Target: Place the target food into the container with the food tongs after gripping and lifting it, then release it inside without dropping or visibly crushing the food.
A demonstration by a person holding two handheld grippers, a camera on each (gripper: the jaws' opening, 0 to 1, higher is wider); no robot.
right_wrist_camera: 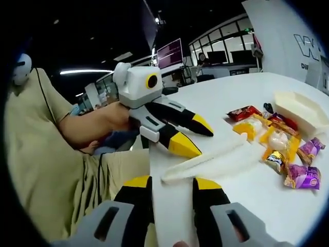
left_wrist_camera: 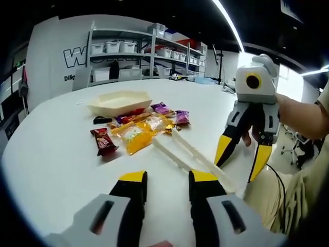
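**Both claws open over the tongs, snacks waiting by the tray**

Left gripper view: my left claw [left_wrist_camera: 165,186] rises from six o'clock with its two yellow-tipped jaws parted and nothing between them. The white table [left_wrist_camera: 51,154] carries one pair of cream food tongs [left_wrist_camera: 187,153], lying flat and running from the pile at eleven o'clock down toward my right jaw at five o'clock. Their far ends touch a heap of wrapped snacks [left_wrist_camera: 139,126]; I count one red packet [left_wrist_camera: 104,141] at the heap's nine o'clock side, several yellow ones in the middle and two purple ones at its one o'clock edge; their printing is too small to read. One shallow cream container [left_wrist_camera: 121,101] sits just beyond the heap at twelve o'clock. My right claw [left_wrist_camera: 241,159] hangs at three o'clock, jaws spread, tips just above the tongs' near end. On the back wall large dark letters begin "W"; the rest is hidden behind shelving.

Right gripper view: my right claw [right_wrist_camera: 172,193] stands open at six o'clock. The left claw [right_wrist_camera: 193,136] enters from nine o'clock, jaws apart above the tongs [right_wrist_camera: 211,163]. The snacks [right_wrist_camera: 280,141] lie at three o'clock, the container [right_wrist_camera: 303,110] beyond them at two o'clock. A "W" shows on the wall.
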